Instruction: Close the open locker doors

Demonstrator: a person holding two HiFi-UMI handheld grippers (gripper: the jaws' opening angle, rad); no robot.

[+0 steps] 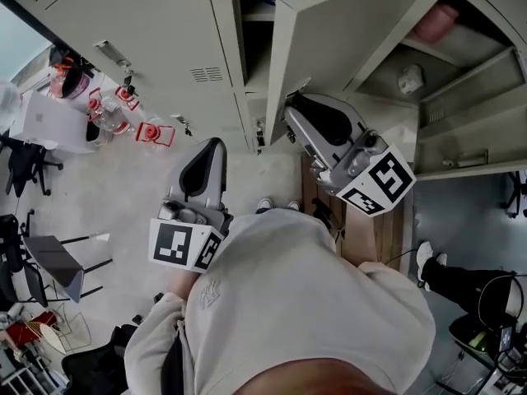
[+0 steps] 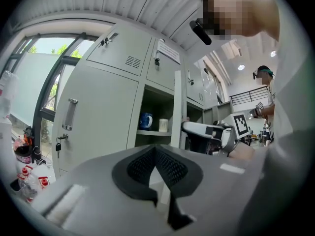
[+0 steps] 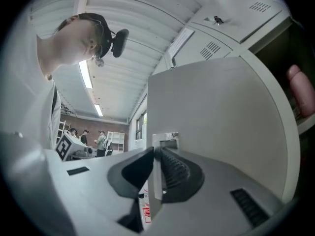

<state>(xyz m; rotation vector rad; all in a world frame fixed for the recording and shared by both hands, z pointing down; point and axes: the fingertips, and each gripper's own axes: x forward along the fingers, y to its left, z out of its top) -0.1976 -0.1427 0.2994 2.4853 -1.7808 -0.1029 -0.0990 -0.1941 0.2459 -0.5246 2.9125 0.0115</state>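
A grey locker door (image 1: 329, 31) stands swung open from the locker bank (image 1: 140, 23). My right gripper (image 1: 291, 103) is shut on that door's free edge (image 3: 156, 181), just below its latch plate (image 3: 165, 138); the door panel (image 3: 216, 117) fills the right gripper view. My left gripper (image 1: 216, 143) hangs lower left, shut with nothing in it, its pads meeting at the tip (image 2: 156, 149). In the left gripper view the open compartment holds a blue mug (image 2: 145, 120) and a white cup (image 2: 163, 125), with the door edge (image 2: 178, 109) beside them.
More open compartments sit to the right, with a pink thing (image 1: 436, 21) and a white thing (image 1: 409, 78) inside, and a lower door (image 1: 465, 151) ajar. A table with red-capped bottles (image 1: 111, 113) and chairs (image 1: 25, 163) stand left. Someone's legs (image 1: 461, 280) are at right.
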